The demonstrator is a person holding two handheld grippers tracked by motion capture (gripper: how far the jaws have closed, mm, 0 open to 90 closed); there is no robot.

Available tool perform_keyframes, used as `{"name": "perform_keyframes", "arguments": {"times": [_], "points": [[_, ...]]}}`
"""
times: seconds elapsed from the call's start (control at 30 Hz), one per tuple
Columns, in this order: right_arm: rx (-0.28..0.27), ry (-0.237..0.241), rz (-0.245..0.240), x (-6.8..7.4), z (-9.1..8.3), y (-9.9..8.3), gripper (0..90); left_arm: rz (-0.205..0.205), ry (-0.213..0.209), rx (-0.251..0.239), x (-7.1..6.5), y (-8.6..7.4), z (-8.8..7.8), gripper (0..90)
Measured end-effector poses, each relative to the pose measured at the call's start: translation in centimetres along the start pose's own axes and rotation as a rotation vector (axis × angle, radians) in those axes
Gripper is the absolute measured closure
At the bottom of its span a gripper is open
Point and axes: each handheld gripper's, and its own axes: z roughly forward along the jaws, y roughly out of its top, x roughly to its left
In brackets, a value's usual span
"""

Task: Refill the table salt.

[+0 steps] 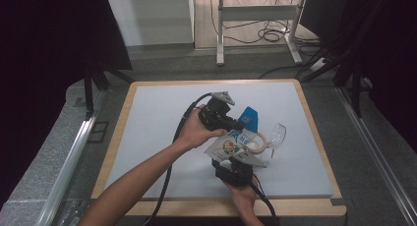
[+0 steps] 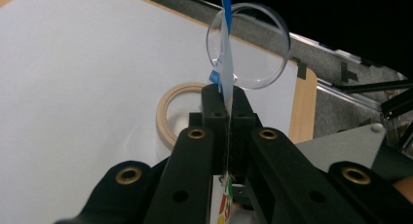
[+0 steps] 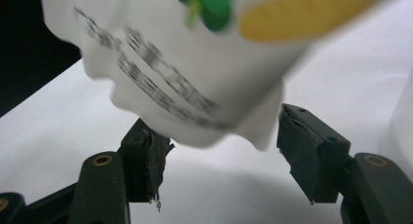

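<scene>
A white pouch (image 1: 235, 141) with a blue top and colourful print hangs over the middle of the table. My left gripper (image 1: 234, 124) is shut on its upper part. In the left gripper view the pouch (image 2: 225, 53) stands edge-on, pinched in the left gripper (image 2: 227, 101). My right gripper (image 1: 225, 160) sits just below the pouch, near the table's front. In the right gripper view the pouch's crumpled bottom (image 3: 195, 73) hangs above and between the jaws of the right gripper (image 3: 226, 153), which stand open with their pads off it.
A clear round dish (image 1: 278, 134) (image 2: 248, 46) and a beige ring (image 1: 256, 142) (image 2: 176, 112) lie on the pale tabletop (image 1: 162, 137) just right of the pouch. The table has a wooden rim (image 1: 221, 206). Dark curtains and metal frames surround it.
</scene>
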Motion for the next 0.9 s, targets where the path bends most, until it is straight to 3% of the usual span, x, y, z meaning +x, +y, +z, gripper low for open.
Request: {"name": "perform_keyframes", "arguments": {"times": [0.27, 0.43, 0.67, 0.9], "points": [[-0.008, 0.029, 0.0, -0.4, -1.1, -0.1, 35.7, -0.02, 0.011, -0.065, 1.0, -1.0, -2.5, 89.8], [-0.014, 0.032, -0.002, -0.5, -2.1, -0.2, 35.3, -0.062, 0.032, -0.096, 2.0, -2.3, -3.9, 89.8], [-0.019, 0.017, 0.008, -1.8, -3.7, -0.7, 35.2, -0.131, 0.084, -0.145, 4.2, -5.0, -5.4, 89.8], [-0.042, -0.014, 0.015, -3.3, -5.6, -1.2, 35.2, -0.197, 0.173, -0.194, 7.2, -7.8, -6.6, 89.9]]}}
